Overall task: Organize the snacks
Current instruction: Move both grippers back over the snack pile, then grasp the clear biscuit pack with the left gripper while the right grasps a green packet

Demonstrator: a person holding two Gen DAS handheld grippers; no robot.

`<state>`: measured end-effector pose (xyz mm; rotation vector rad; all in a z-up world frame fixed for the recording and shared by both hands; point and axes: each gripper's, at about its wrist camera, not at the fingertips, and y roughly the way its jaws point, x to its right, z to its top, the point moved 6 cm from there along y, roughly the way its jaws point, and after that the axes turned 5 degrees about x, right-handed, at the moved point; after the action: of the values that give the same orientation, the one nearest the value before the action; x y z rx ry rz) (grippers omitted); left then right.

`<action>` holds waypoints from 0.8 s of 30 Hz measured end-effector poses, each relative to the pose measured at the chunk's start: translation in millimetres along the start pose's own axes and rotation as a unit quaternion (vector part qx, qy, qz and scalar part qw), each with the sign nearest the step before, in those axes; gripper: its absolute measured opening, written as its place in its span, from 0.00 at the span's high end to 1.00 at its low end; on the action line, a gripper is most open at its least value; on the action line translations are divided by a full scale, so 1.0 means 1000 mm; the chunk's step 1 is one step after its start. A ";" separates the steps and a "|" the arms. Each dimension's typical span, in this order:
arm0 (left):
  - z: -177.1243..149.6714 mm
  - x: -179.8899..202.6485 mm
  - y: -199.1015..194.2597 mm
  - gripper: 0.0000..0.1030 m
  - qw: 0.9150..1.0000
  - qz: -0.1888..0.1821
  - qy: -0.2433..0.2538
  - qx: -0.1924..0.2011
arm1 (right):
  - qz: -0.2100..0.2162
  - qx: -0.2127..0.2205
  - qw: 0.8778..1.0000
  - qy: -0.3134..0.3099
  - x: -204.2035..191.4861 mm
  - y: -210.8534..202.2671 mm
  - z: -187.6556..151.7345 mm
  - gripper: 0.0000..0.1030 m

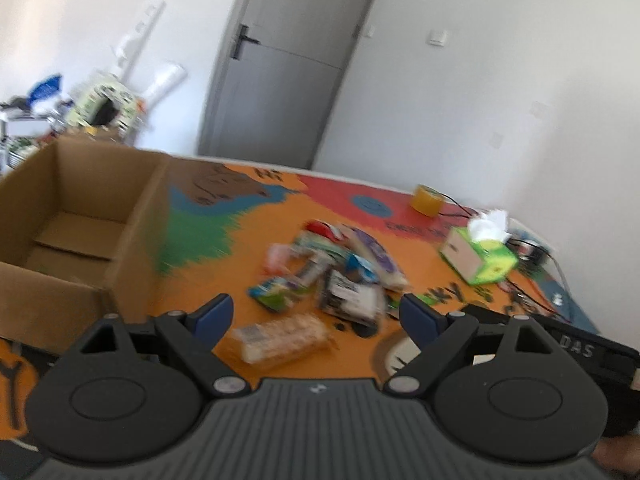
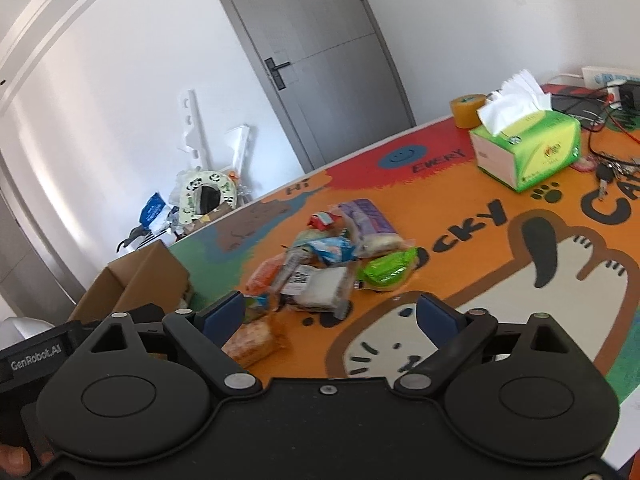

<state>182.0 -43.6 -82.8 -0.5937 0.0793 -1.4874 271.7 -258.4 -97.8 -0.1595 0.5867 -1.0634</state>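
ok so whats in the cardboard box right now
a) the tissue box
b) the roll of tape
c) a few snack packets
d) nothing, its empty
d: the left wrist view looks into the cardboard box and shows only its bare bottom, while the snacks lie in a pile on the table, outside it.

- One cardboard box, open at the top, at the left edge of the table.
- One heap of snack packets near the middle of the table; about ten, too overlapped and blurred for an exact count.
- One bread-like packet apart from the heap, nearer the front edge.
- One green tissue box towards the right side.
- One roll of yellow tape by the far edge.
- One bunch of keys beside the tissue box.
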 end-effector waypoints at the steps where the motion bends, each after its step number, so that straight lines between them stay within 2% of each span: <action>1: -0.002 0.002 0.004 0.14 1.000 -0.002 0.003 -0.005 | -0.002 0.000 1.000 0.003 0.003 0.001 0.000 0.13; 5: -0.010 0.004 0.022 0.16 1.000 0.001 0.011 -0.019 | -0.006 -0.005 1.000 0.012 0.015 0.010 -0.002 0.21; 16: -0.024 -0.011 0.067 0.19 0.998 0.029 0.021 -0.049 | -0.010 -0.027 0.999 0.022 0.033 0.043 -0.009 0.21; 24: -0.030 -0.017 0.087 0.19 0.997 0.035 0.028 -0.068 | -0.012 -0.034 0.999 0.021 0.038 0.061 -0.008 0.21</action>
<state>247.0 -39.8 -149.9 -0.6534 0.2445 -1.4391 328.1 -259.4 -143.0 -0.2042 0.6612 -1.0727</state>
